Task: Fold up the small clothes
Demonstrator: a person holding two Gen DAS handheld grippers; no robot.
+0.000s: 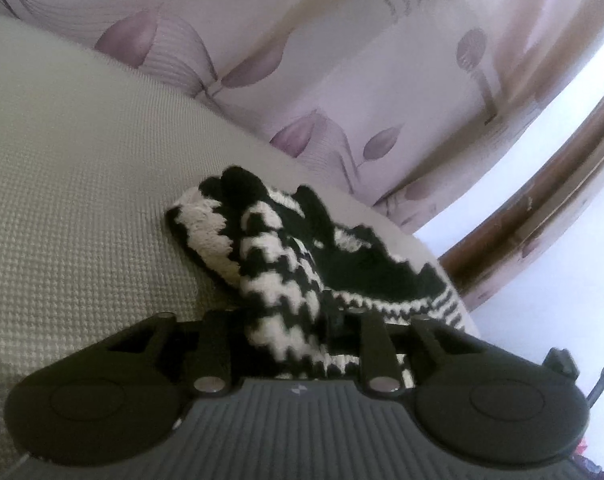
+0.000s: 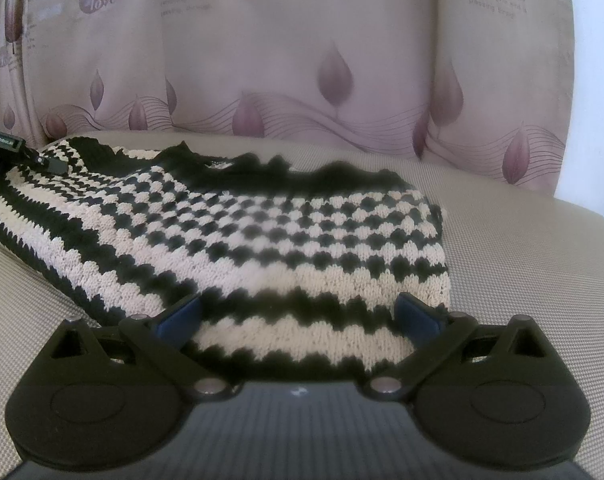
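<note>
— So what is the knit [image 2: 261,232] like?
— Chunky wool, black and cream: checks above, wavy stripes at the hem. It lies on a waffle-textured beige cushion [image 2: 522,260] before a leaf-print backrest [image 2: 302,60].
— And each claw?
— Left claw [image 1: 293,320] stands narrow, a bunched fold between its fingers. Right claw [image 2: 297,316] gapes wide, blue pads [image 2: 416,314] flanking the hem, which rests between them.

Black-and-cream knit garment [image 2: 261,232] on seat cushion [image 2: 522,264]

Black-and-cream checked knit garment [image 2: 285,232]
</note>
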